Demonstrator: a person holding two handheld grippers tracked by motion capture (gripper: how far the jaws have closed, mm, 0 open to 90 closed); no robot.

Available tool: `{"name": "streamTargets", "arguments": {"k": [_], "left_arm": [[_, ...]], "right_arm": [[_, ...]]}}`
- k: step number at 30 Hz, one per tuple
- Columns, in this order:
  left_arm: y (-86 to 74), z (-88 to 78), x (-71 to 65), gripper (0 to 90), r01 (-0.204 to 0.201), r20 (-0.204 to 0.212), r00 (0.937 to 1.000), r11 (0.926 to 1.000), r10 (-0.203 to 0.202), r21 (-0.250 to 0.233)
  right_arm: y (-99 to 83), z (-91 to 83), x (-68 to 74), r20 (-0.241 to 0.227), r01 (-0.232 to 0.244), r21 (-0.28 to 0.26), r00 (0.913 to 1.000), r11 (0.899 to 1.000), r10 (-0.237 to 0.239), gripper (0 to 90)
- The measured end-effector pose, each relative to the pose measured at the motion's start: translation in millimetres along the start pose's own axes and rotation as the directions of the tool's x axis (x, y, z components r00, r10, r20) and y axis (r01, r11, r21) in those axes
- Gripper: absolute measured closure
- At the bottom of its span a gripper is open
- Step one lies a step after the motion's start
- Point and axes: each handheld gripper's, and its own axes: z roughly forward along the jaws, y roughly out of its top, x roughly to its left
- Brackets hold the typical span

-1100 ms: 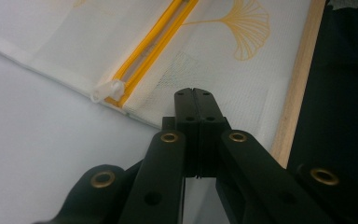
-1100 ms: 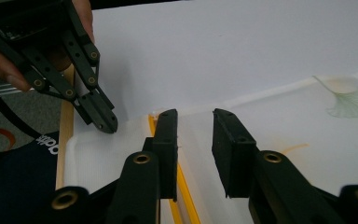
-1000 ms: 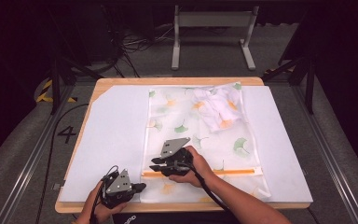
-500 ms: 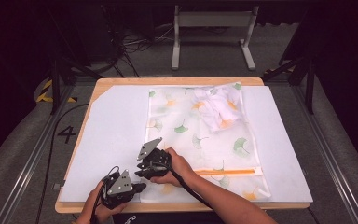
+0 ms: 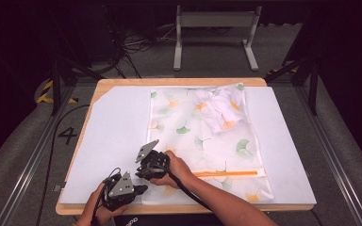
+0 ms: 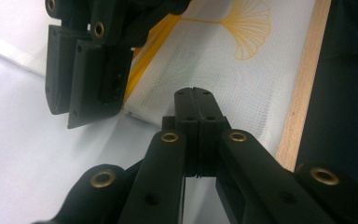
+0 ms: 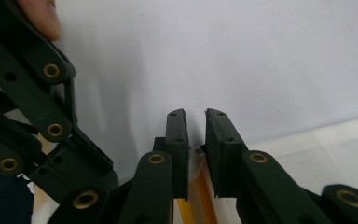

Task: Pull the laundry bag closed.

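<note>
Mesh bag (image 5: 202, 141) flat on table, zipper (image 5: 226, 173) along near edge. Right gripper (image 7: 195, 135), jaws just closing round zipper pull (image 7: 196, 156) at left end. Left gripper (image 6: 196, 100) clenched on bag's near-left corner.

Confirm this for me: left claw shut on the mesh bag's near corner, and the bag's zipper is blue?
Not blue: the zipper is orange, as the high view shows. The left claw is shut on the mesh bag's near corner.
</note>
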Motion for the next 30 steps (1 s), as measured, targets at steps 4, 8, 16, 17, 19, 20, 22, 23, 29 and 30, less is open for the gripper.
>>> {"name": "streamTargets", "arguments": {"k": [4, 8, 16, 17, 19, 20, 22, 23, 29, 30], "left_arm": [[-0.3, -0.1, 0.4, 90.0, 0.004, 0.001, 1.0000, 1.0000, -0.004, -0.001], [-0.4, -0.2, 1.2, 90.0, 0.008, 0.004, 1.0000, 1.0000, -0.008, -0.001], [-0.8, -0.2, 1.1, 90.0, 0.010, 0.004, 0.9999, 0.9999, -0.010, -0.003], [-1.0, -0.1, 1.3, 90.0, 0.011, 0.006, 0.9999, 0.9999, -0.011, -0.005], [-1.0, -0.2, 1.3, 90.0, 0.010, 0.006, 0.9999, 0.9999, -0.010, -0.006], [-1.0, -0.1, 1.3, 90.0, 0.010, 0.006, 0.9999, 0.9999, -0.010, -0.006], [-1.1, -0.2, 1.3, 90.0, 0.010, 0.006, 0.9999, 0.9999, -0.010, -0.006], [-1.0, -0.2, 1.3, 90.0, 0.011, 0.006, 0.9999, 0.9999, -0.011, -0.006], [-0.8, -0.2, 1.8, 90.0, 0.008, 0.008, 0.9999, 1.0000, -0.008, -0.004], [-0.7, -0.2, 1.6, 90.0, 0.009, 0.007, 0.9999, 1.0000, -0.009, -0.003]], "right_arm": [[0.0, -8.2, -0.5, -0.020, -0.013, -0.041, 0.9997, 0.999, 0.012, 82.8], [-0.9, -16.0, 1.1, -0.033, 0.004, -0.046, 0.9994, 0.999, -0.005, 89.5], [-1.9, -18.3, 3.3, -0.035, 0.016, -0.032, 0.9993, 0.999, -0.017, 90.0], [-3.4, -19.6, 3.4, -0.036, 0.018, -0.032, 0.9992, 0.999, -0.020, 90.0], [-5.5, -20.8, 0.8, -0.042, 0.001, -0.038, 0.9991, 0.999, -0.003, 90.0], [-6.7, -21.8, -0.7, -0.042, -0.010, -0.040, 0.9991, 0.999, 0.008, 90.0], [-7.9, -22.9, -1.9, -0.045, -0.018, -0.043, 0.9989, 0.999, 0.016, 90.0], [-9.3, -24.5, -3.2, -0.042, -0.027, -0.044, 0.9988, 0.999, 0.025, 90.0], [-16.2, -30.3, -5.3, -0.031, -0.045, -0.034, 0.9985, 0.998, 0.044, 90.0], [-16.6, -30.6, -6.3, -0.025, -0.050, -0.038, 0.9985, 0.998, 0.049, 87.8]]}}
